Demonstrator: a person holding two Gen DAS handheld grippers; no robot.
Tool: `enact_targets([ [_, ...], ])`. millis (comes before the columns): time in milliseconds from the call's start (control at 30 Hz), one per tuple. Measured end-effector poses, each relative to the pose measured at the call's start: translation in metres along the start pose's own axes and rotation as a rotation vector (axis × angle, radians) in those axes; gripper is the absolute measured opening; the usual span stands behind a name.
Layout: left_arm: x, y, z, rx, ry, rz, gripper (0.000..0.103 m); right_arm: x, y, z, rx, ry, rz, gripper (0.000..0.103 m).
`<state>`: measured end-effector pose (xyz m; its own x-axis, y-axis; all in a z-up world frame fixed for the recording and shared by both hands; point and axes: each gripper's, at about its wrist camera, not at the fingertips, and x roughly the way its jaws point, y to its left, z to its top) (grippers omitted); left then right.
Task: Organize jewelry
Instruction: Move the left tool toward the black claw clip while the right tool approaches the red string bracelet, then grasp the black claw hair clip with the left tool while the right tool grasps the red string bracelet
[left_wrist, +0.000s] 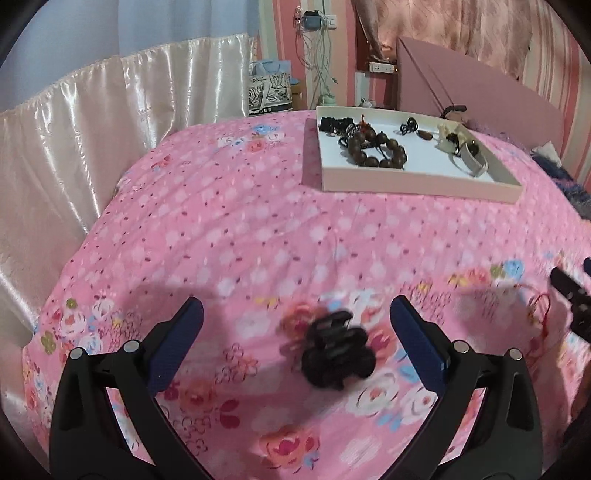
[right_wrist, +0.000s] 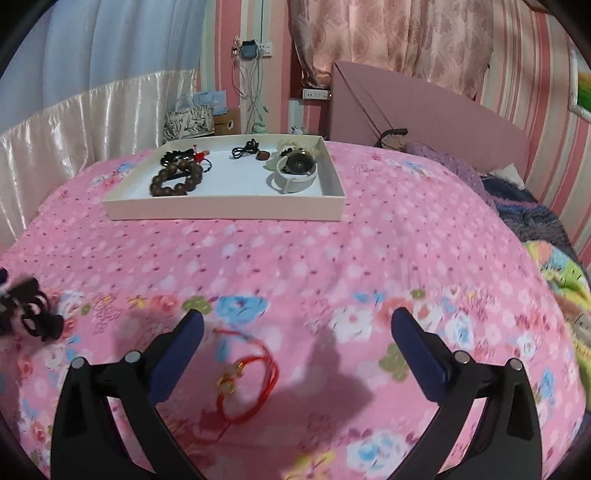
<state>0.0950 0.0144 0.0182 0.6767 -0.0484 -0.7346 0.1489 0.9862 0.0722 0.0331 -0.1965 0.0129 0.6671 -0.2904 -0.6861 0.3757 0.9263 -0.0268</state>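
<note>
Left gripper (left_wrist: 297, 328): jaws spread wide, gripping nothing; black hair claw (left_wrist: 338, 356) lies between the fingers on the bedspread (left_wrist: 229, 236), near its front edge.
Right gripper (right_wrist: 297, 330): jaws fully spread, empty; red cord bracelet (right_wrist: 245, 376) lies between the fingers.
Tray (right_wrist: 225, 212): toward the far edge, holding a wooden bead bracelet (right_wrist: 176, 181).

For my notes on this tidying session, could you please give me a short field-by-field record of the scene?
surface: bed with pink floral bedspread
tray: shallow white tray at the far side of the bedspread
in tray: brown bead bracelet, white watch, small dark pieces
loose on bedspread: black hair claw, red string bracelet
left gripper: open, fingers either side of the hair claw, not pressing
right gripper: open, red string bracelet between its fingers, not gripped
</note>
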Motion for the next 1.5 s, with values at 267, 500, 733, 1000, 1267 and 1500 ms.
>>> enact_targets([
  [267,0.0,-0.004,-0.012,0.022,0.006,-0.022,0.1,0.0,0.007,-0.018,0.008,0.037,0.008,0.101],
  [500,0.018,0.0,-0.021,0.002,0.076,-0.049,0.1,0.01,0.011,-0.026,0.018,0.078,0.05,0.101],
  [733,0.026,0.005,-0.02,-0.029,0.115,-0.087,0.1,0.018,0.019,-0.03,-0.007,0.113,0.051,0.101],
  [1000,0.028,0.006,-0.021,-0.037,0.125,-0.112,0.095,0.022,0.016,-0.031,0.004,0.133,0.044,0.101],
  [1267,0.031,0.006,-0.02,-0.041,0.129,-0.124,0.073,0.025,0.013,-0.031,0.019,0.145,0.057,0.074],
  [1500,0.029,-0.004,-0.021,0.011,0.114,-0.118,0.057,0.025,0.013,-0.031,0.019,0.144,0.051,0.054],
])
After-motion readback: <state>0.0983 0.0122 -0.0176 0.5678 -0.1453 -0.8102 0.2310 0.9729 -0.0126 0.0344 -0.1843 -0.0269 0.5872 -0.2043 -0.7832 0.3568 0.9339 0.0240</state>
